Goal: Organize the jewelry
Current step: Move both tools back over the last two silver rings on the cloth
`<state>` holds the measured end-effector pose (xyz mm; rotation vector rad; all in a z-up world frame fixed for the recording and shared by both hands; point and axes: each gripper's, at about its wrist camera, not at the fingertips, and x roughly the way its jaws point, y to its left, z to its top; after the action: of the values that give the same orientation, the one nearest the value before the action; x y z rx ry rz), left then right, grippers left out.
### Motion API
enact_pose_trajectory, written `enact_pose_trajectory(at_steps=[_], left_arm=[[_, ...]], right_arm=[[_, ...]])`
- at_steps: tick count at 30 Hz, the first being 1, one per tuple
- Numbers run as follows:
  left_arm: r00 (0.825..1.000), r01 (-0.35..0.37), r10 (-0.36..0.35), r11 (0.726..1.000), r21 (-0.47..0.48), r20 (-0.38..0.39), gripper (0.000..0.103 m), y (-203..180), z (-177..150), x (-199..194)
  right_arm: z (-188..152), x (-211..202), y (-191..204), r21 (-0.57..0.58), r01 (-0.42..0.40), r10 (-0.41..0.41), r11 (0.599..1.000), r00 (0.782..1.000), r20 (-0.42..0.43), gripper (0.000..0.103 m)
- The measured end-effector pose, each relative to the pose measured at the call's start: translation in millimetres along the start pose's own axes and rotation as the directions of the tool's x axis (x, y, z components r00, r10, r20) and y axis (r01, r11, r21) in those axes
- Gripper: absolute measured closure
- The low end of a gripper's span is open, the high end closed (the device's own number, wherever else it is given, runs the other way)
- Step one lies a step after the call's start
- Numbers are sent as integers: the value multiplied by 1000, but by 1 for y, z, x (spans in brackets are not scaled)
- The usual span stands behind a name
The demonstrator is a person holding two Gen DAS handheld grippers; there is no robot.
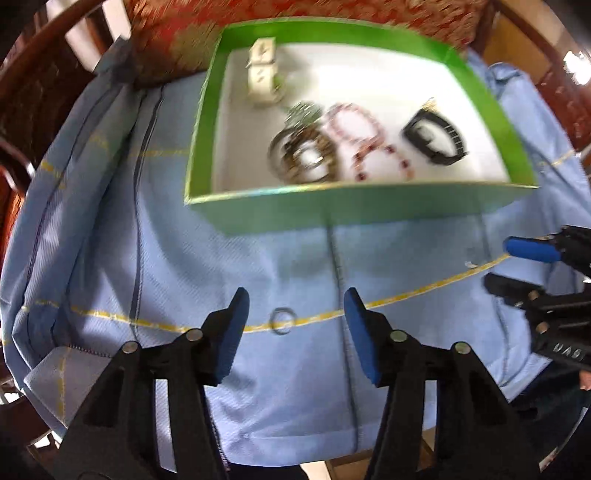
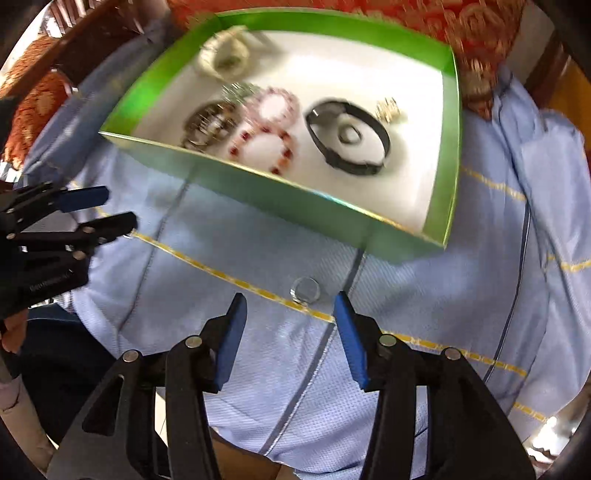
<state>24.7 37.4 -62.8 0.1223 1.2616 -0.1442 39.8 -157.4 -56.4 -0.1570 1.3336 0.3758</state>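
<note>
A green box (image 1: 347, 210) with a white floor sits on a light blue cloth (image 1: 177, 266). It holds a white bangle (image 1: 262, 77), a metal bangle (image 1: 295, 155), pink and red bead bracelets (image 1: 364, 136) and a black bracelet (image 1: 436, 138). The box also shows in the right wrist view (image 2: 295, 195), with a small gold piece (image 2: 388, 109) inside. A small ring (image 1: 282, 320) lies on the cloth between the fingertips of my open left gripper (image 1: 295, 306). A small clear ring (image 2: 304, 290) lies just ahead of my open right gripper (image 2: 290, 308). Both grippers are empty.
A red patterned cushion (image 1: 295, 18) and dark wooden chair rails (image 1: 44, 85) lie behind the box. The right gripper shows at the right edge of the left wrist view (image 1: 524, 267); the left gripper shows at the left edge of the right wrist view (image 2: 110, 208).
</note>
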Motion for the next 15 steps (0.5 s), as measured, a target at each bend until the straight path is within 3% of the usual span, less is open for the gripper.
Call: enact_pose_trajectory(at_steps=[3,7,14,15], left_arm=[[999,-6,5,1000,-25,-47,51,7,-4,10],[994,-11,7,999,-33,-107,65,9,-10,23],[993,-30,27,999,-19,-111,67,5,-12,30],[994,-29,27,999,-20,-108,71,4,-11,30]], right_arm=[[1,1,0,3,9,-9,1000,1000,-2,54],[0,6,2,-9,31,-31,999,999,-17,54],[1,11,6,-16,50,-51,999,998,-23,54],[1,12,7,-20,57,-58,998,998,-19,54]])
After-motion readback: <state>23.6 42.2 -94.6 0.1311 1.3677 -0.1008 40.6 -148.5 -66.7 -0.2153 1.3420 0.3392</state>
